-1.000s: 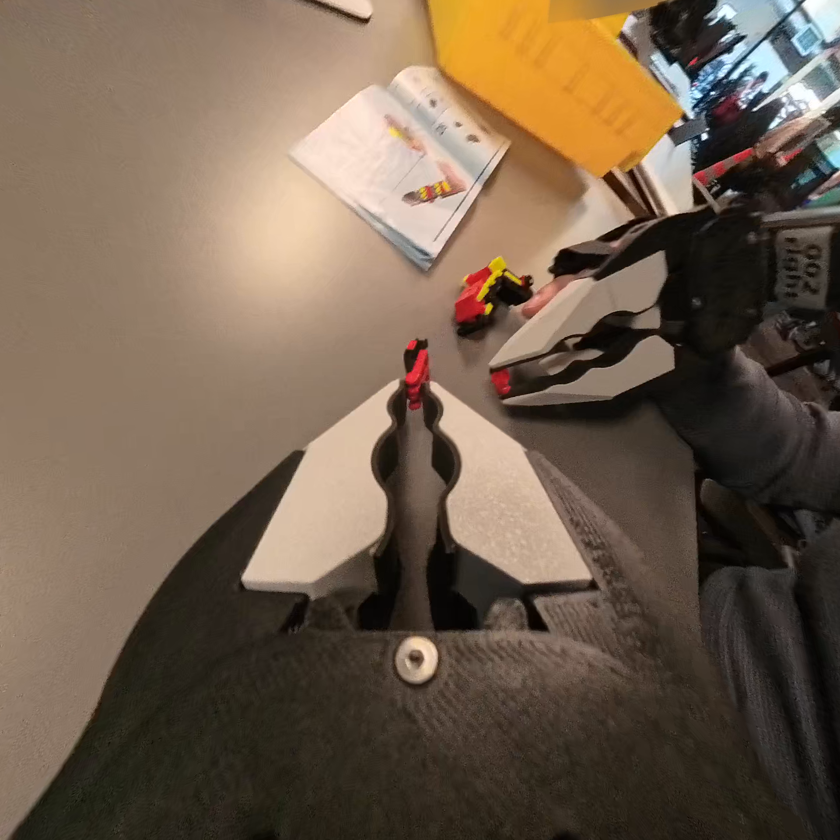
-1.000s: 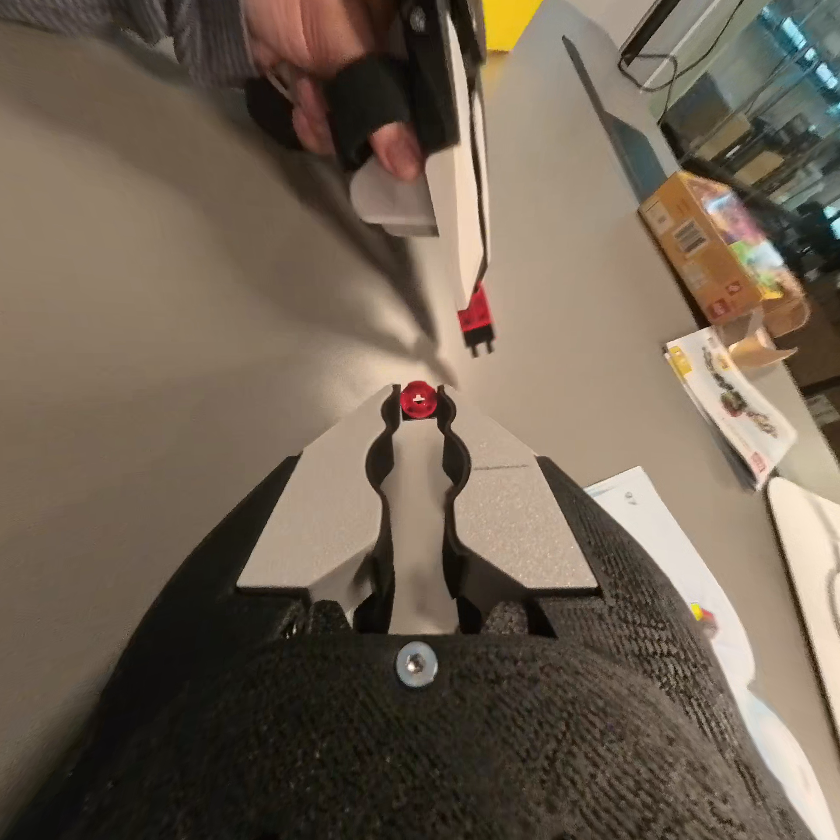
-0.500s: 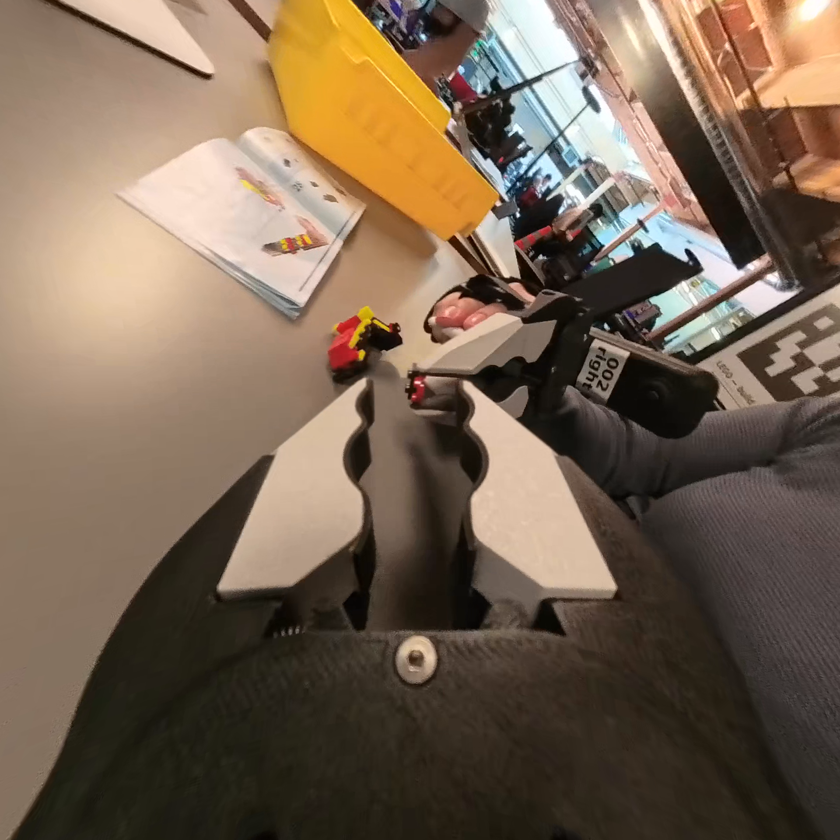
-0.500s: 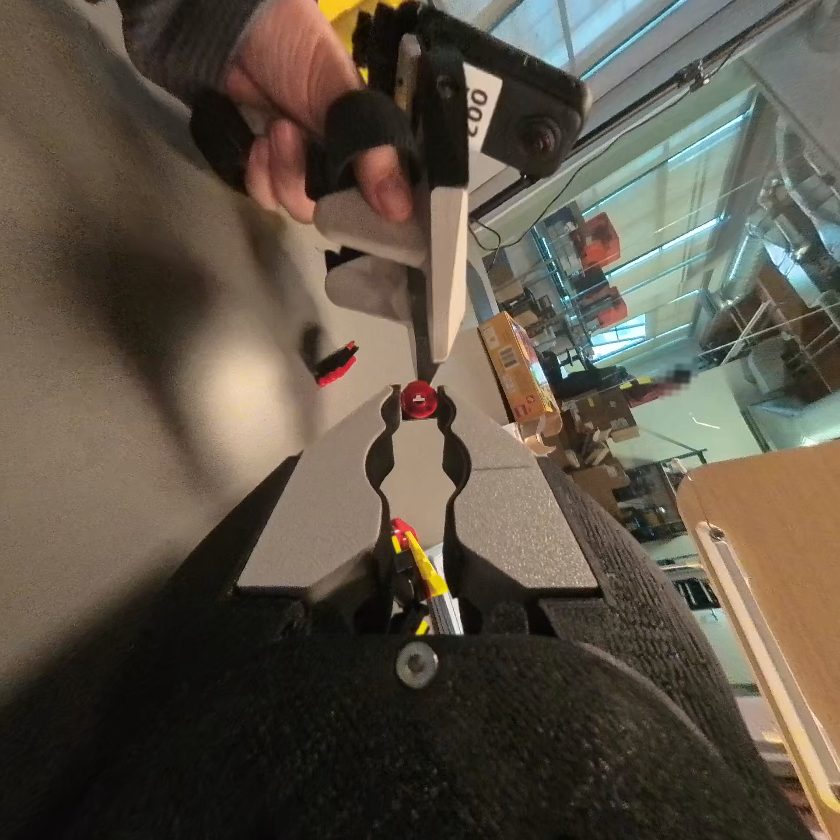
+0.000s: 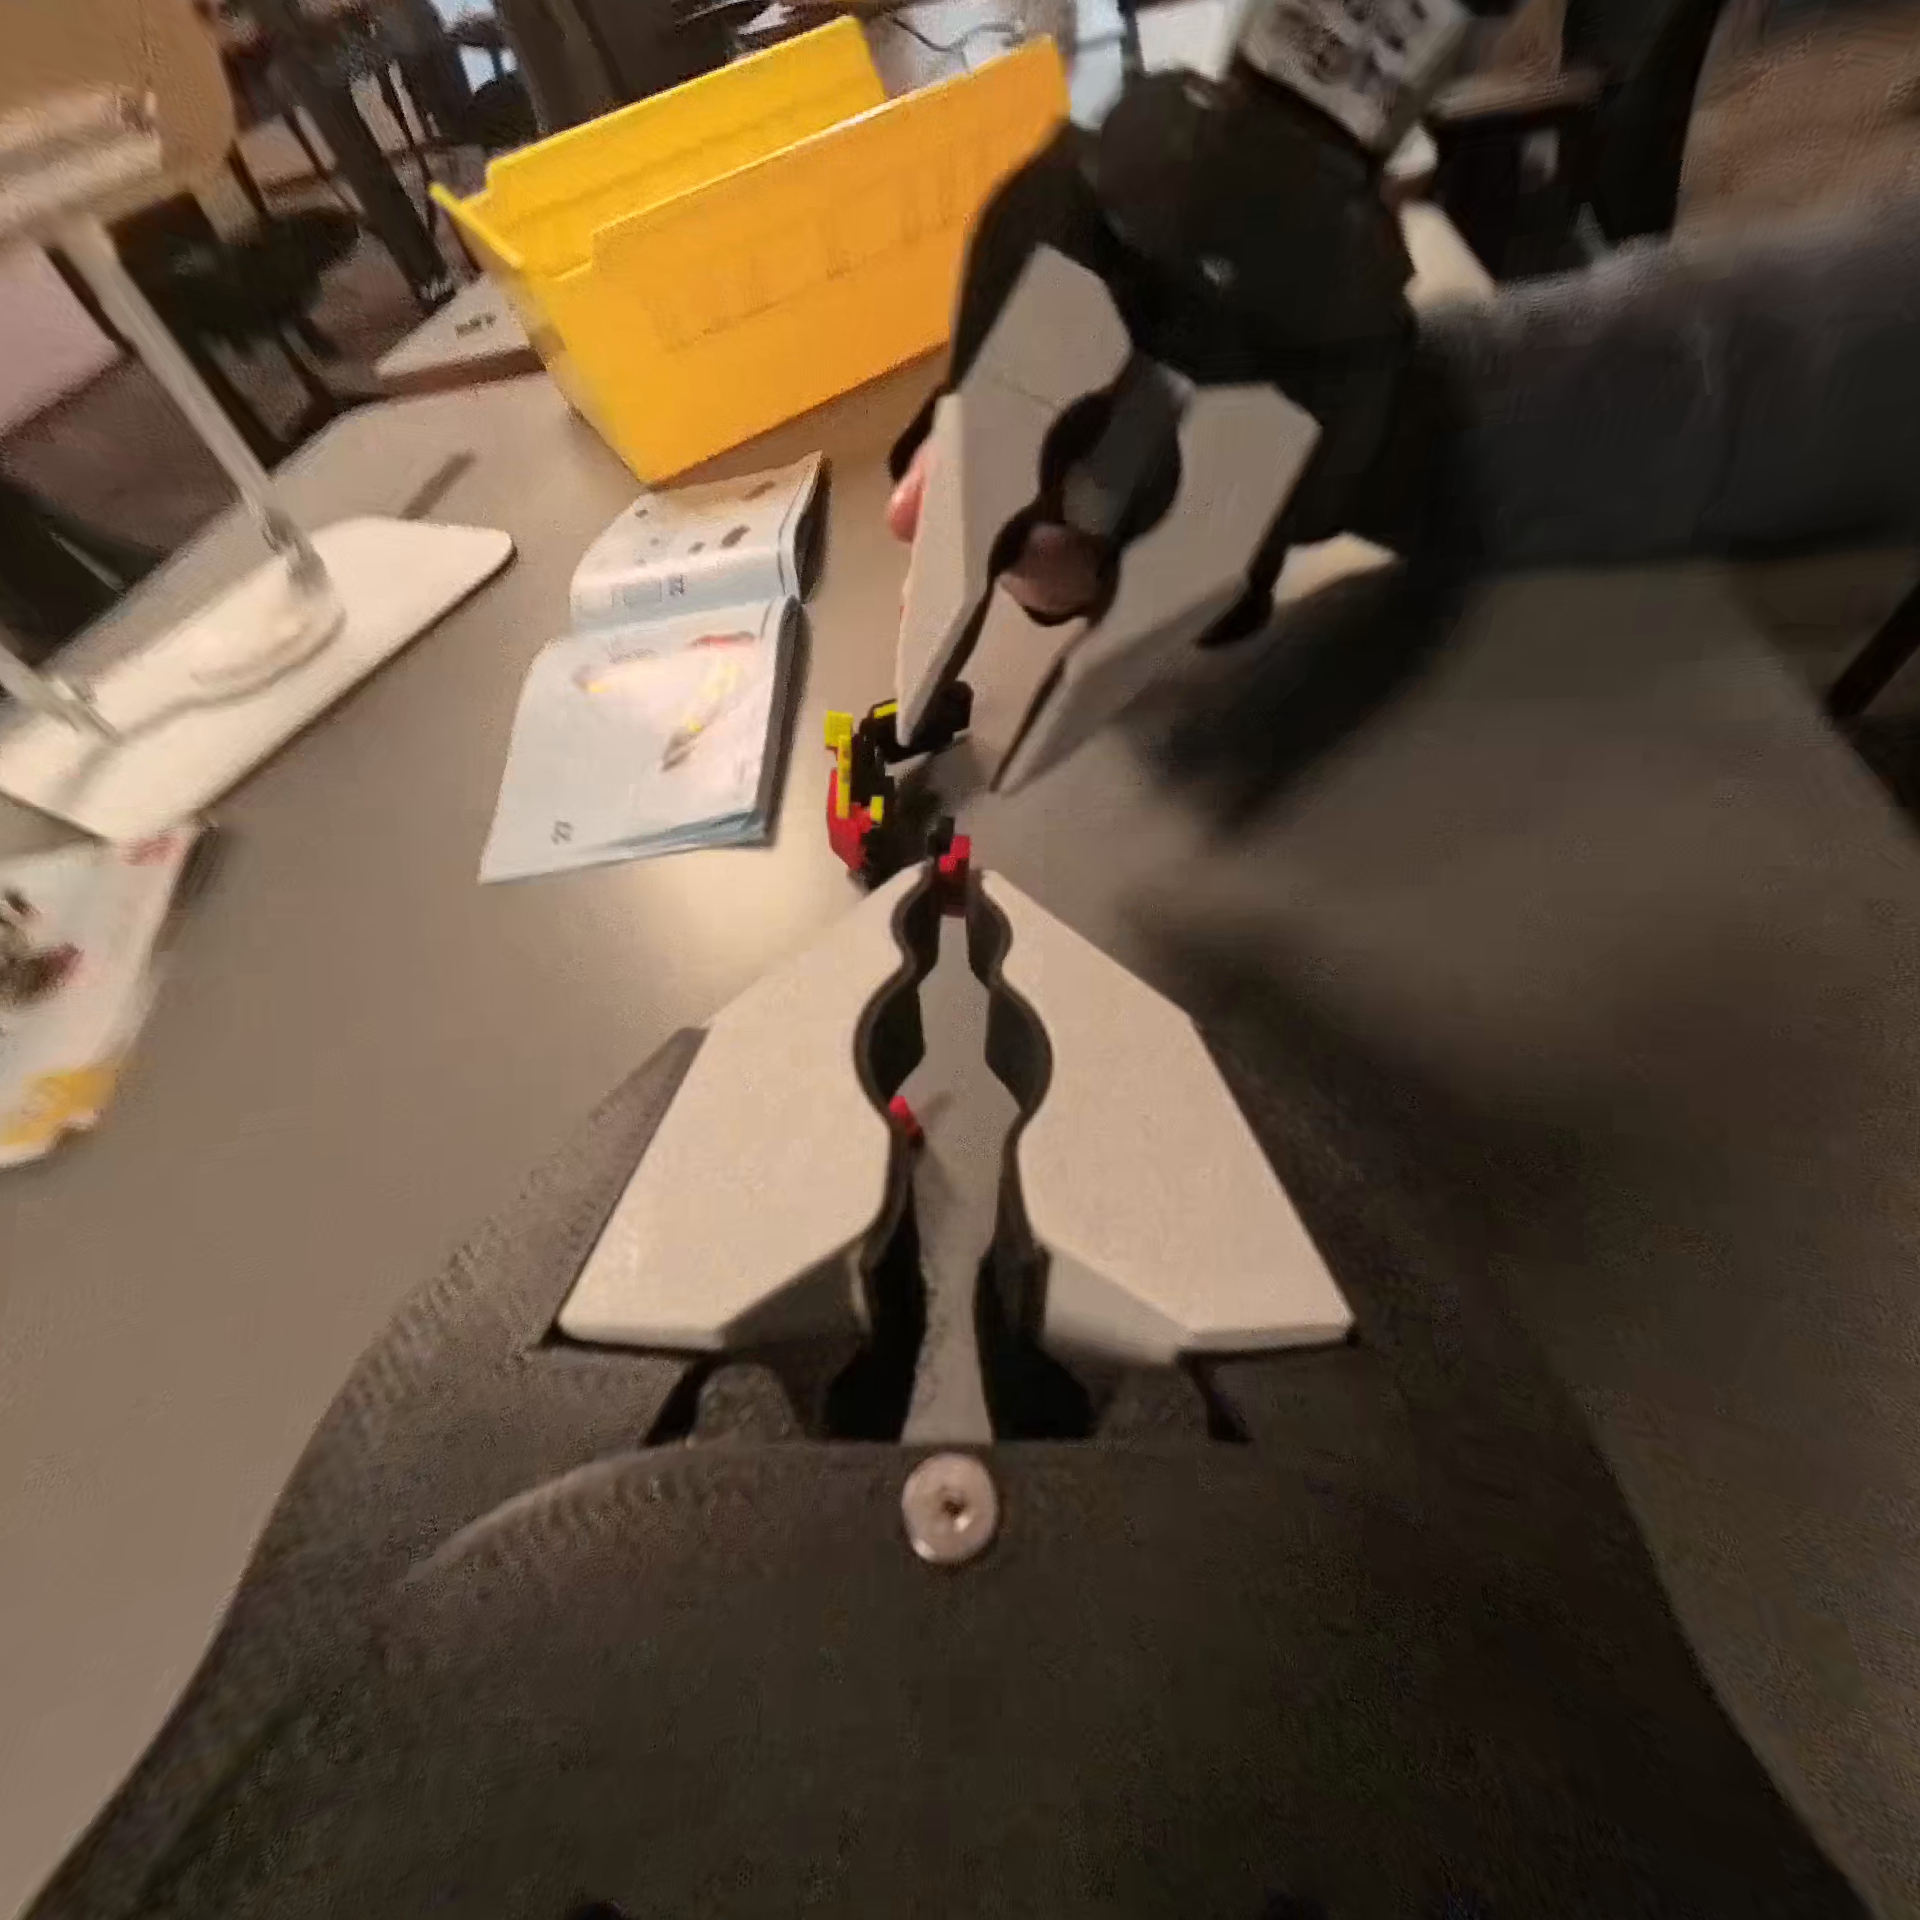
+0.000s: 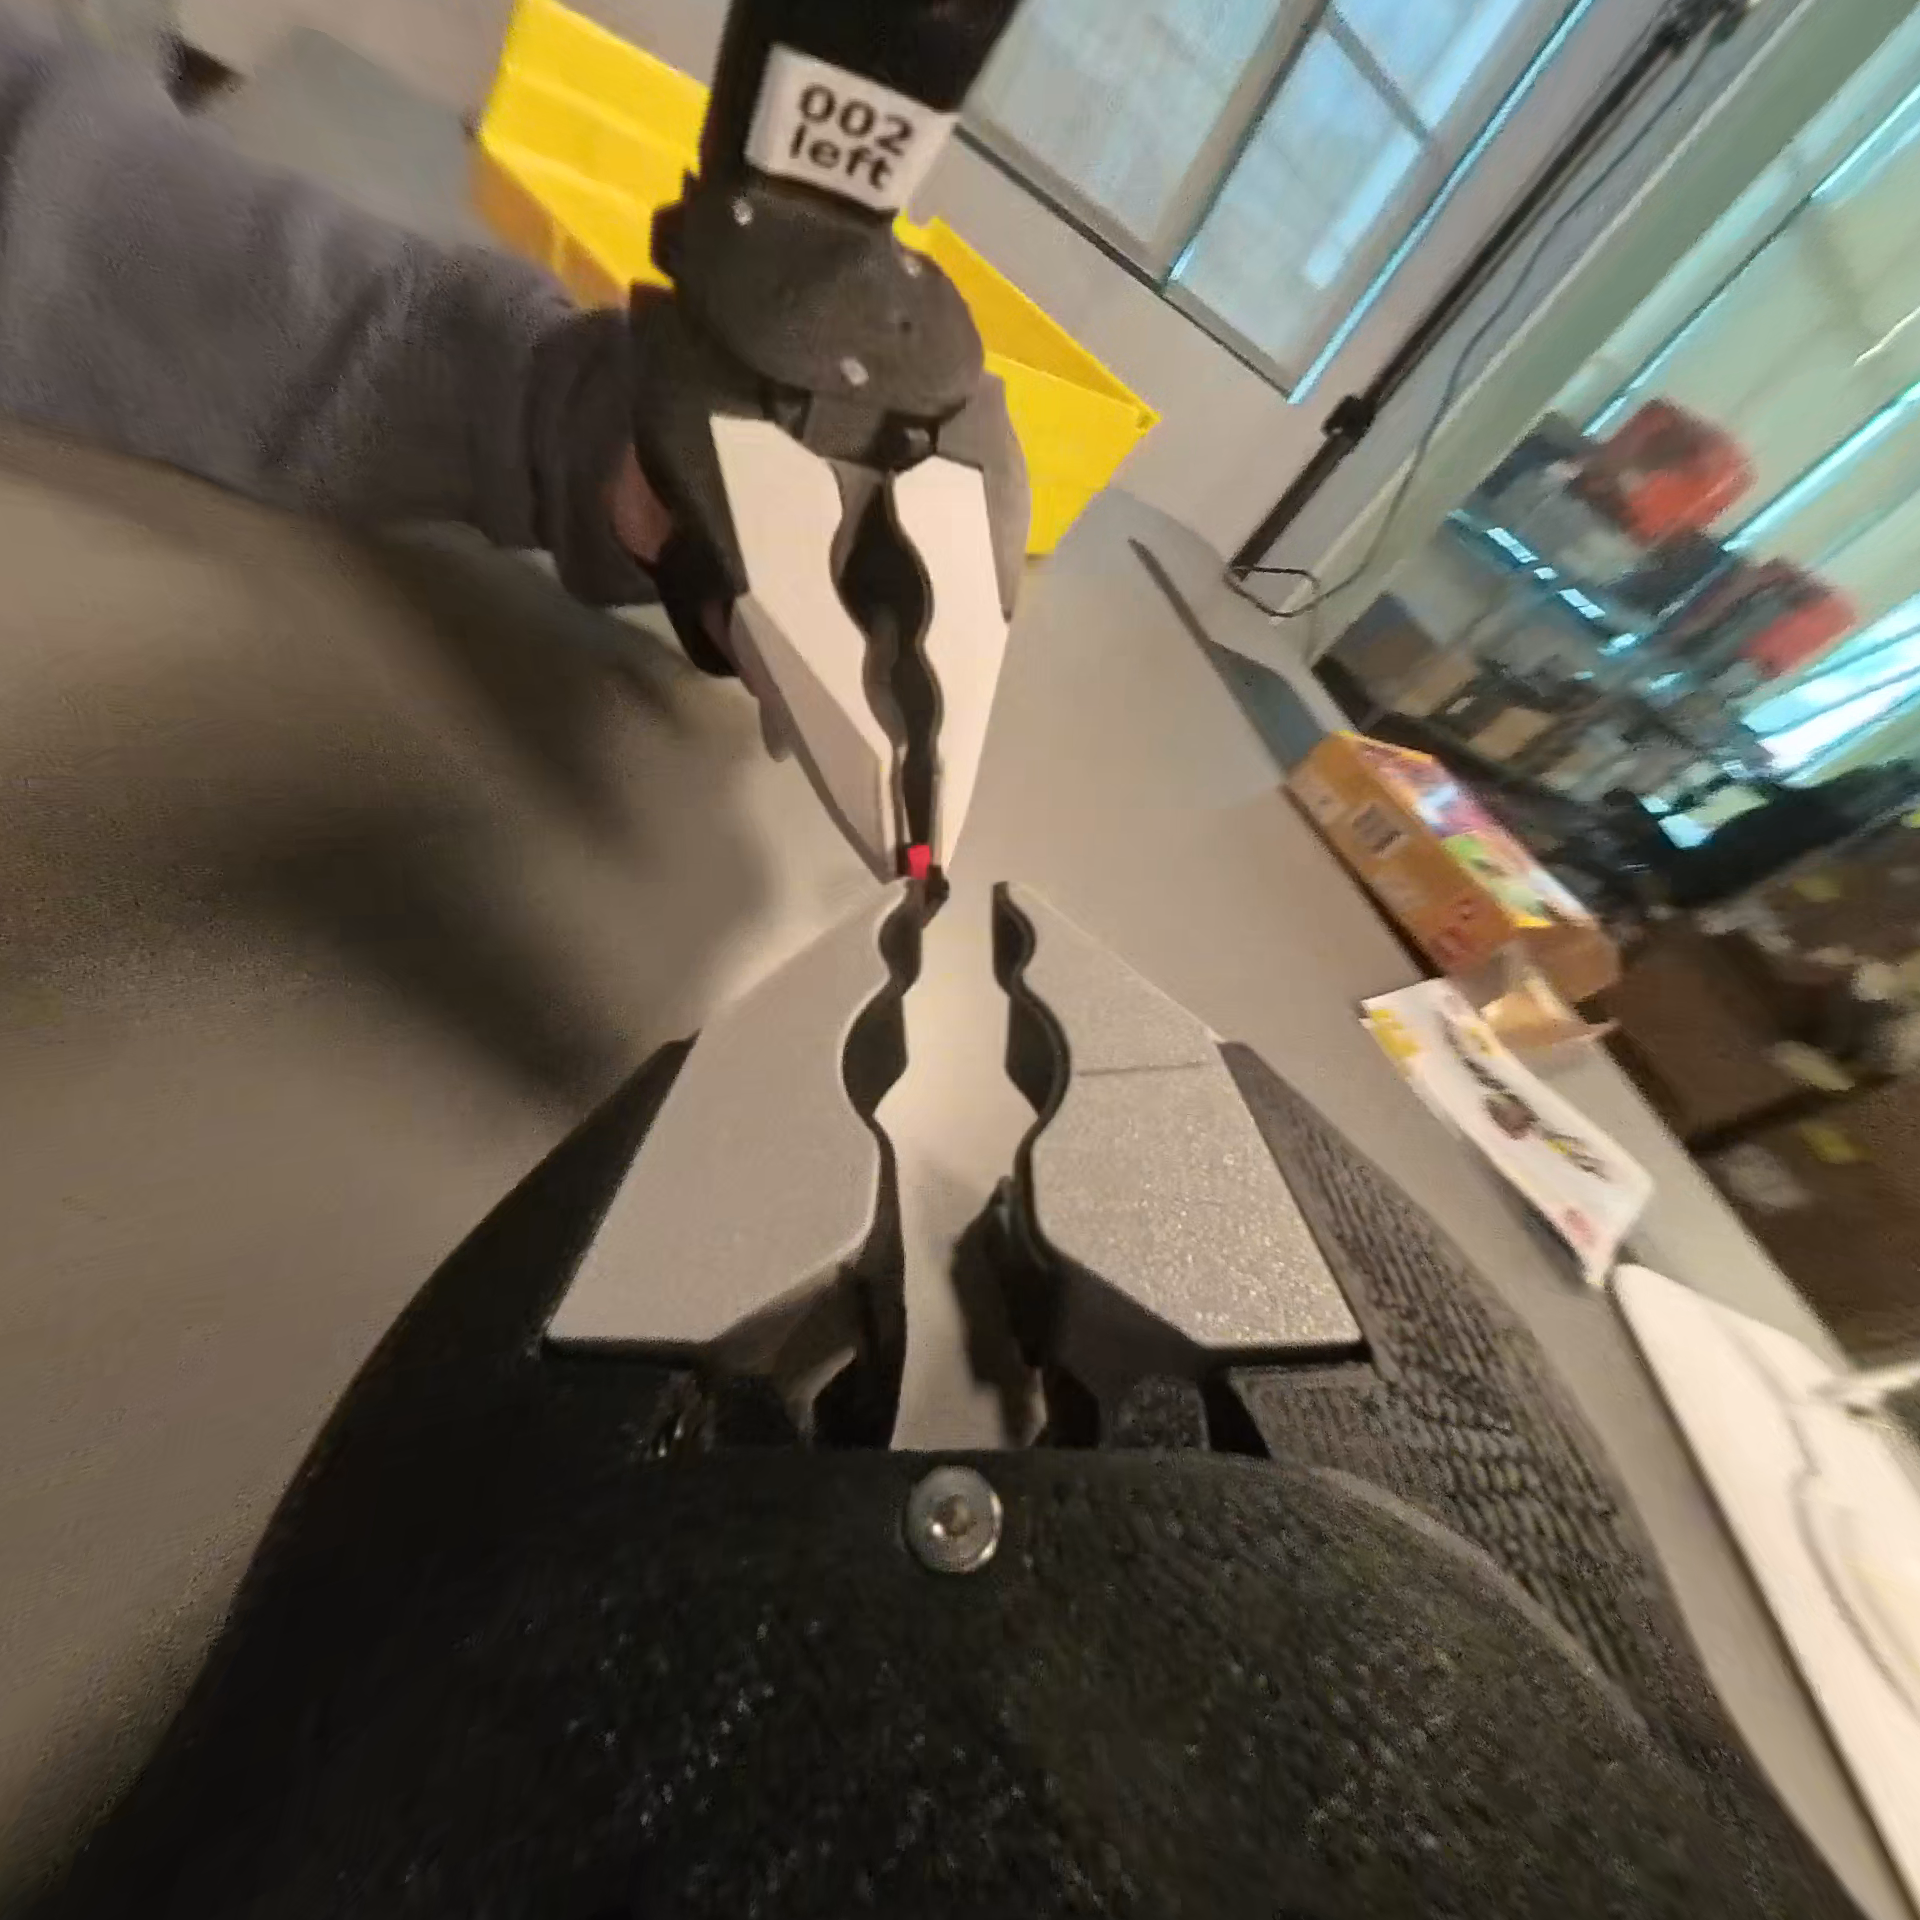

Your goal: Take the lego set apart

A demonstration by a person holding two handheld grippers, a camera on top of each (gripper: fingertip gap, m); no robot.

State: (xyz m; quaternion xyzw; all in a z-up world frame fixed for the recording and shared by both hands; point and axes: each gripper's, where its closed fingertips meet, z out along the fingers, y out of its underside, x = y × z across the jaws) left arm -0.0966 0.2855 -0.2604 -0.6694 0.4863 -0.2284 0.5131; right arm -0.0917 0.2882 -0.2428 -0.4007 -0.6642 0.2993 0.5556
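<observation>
Change noted: half a second ago the right gripper (image 6: pixel 951 902) pinched a red stud and the left gripper (image 5: pixel 951 883) stood open. Now it is the reverse. The right gripper's jaws are parted by a moderate gap and empty. The left gripper's are almost closed, nipping a small red piece (image 5: pixel 951 864) at the tips. Whether that is the same stud cannot be told.

The model (image 5: pixel 860 800) lies on the table (image 5: pixel 312 1039) just beyond the left gripper's tips, under the right gripper's; contact is blurred. Judgement: one part is off and the main body is still to be split.

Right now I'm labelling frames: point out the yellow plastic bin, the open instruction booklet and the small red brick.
yellow plastic bin (image 5: pixel 790 281), left wrist view, front wall.
open instruction booklet (image 5: pixel 644 748), left wrist view, near page.
small red brick (image 5: pixel 952 871), left wrist view, top.
</observation>
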